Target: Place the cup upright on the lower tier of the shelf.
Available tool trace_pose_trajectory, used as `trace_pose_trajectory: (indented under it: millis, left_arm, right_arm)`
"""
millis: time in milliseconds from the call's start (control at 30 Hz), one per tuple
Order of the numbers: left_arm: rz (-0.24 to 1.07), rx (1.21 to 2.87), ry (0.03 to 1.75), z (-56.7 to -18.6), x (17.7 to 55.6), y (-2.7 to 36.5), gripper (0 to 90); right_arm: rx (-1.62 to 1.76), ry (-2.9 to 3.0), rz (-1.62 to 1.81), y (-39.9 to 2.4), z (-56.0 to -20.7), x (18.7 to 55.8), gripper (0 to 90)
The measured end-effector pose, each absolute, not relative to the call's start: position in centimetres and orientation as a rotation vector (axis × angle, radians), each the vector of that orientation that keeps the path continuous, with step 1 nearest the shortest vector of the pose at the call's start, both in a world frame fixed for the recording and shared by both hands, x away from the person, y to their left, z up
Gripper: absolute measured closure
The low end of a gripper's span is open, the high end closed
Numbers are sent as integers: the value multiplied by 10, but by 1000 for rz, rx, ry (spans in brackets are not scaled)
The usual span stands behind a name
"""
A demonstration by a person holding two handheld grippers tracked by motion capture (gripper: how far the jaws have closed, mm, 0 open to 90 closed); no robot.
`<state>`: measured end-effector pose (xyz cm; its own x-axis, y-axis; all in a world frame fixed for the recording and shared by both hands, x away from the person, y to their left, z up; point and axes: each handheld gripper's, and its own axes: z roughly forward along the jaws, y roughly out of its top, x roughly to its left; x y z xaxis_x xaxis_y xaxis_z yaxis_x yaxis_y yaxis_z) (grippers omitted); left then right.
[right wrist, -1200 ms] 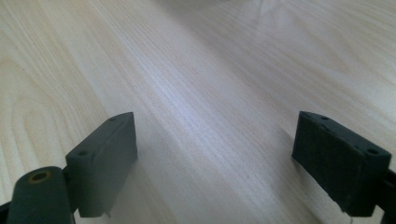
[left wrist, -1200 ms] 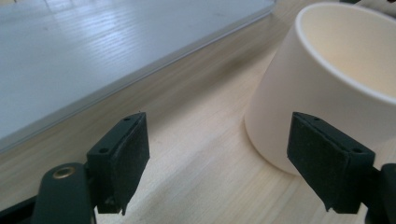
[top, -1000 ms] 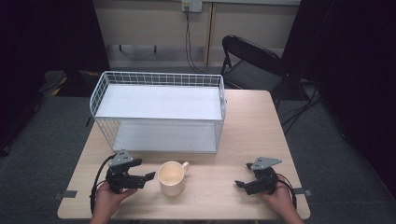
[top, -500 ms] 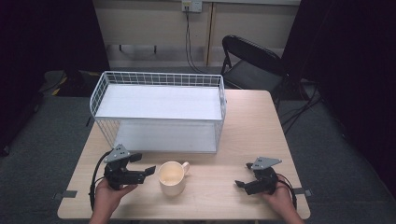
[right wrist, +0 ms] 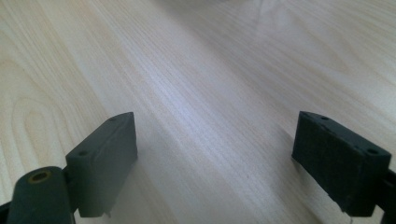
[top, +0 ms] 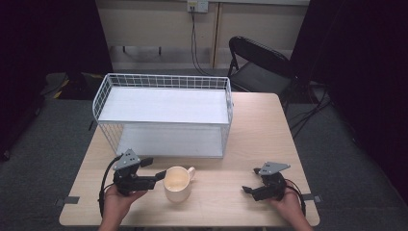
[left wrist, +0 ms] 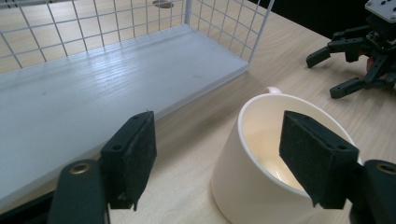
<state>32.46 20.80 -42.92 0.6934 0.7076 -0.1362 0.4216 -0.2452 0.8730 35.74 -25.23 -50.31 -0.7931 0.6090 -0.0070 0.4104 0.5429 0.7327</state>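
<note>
Two grippers rest in your hands near the front edge of the desk (top: 260, 130), one toward each front corner. Your left gripper (top: 156, 175) points across the desk at a cream mug (top: 177, 183), and its fingers (left wrist: 128, 158) are spread wide, released, gripping nothing. In the left gripper view one finger sits over bare wood beside the mug, while the other hangs in front of the mug's rim, so the near wall of the mug lies between them; you cannot tell from these views whether either pad touches it. The mug stands upright close to the front edge, a little left of the middle, with its handle (top: 191, 171) turned toward the back right.

Behind the mug, a white wire basket shelf (top: 163, 113) takes up the back left part of the desk, with a white board on top and another white board at its bottom. Its front edge lies near the mug but apart from it.

Your right gripper (top: 251, 191) lies low near the front right corner, well apart from the mug, its fingers (right wrist: 102, 158) also released and wide apart over bare wood grain, holding nothing. A black folding chair (top: 262, 62) stands on the floor beyond the back right corner of the desk.
</note>
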Motion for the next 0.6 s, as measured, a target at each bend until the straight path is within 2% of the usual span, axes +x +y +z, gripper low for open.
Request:
trace_pose_trajectory:
  millis: [600]
  left_arm:
    - [367, 1900, 861, -437, 324, 197, 411]
  right_arm:
    - [852, 2519, 1096, -252, -503, 357, 132]
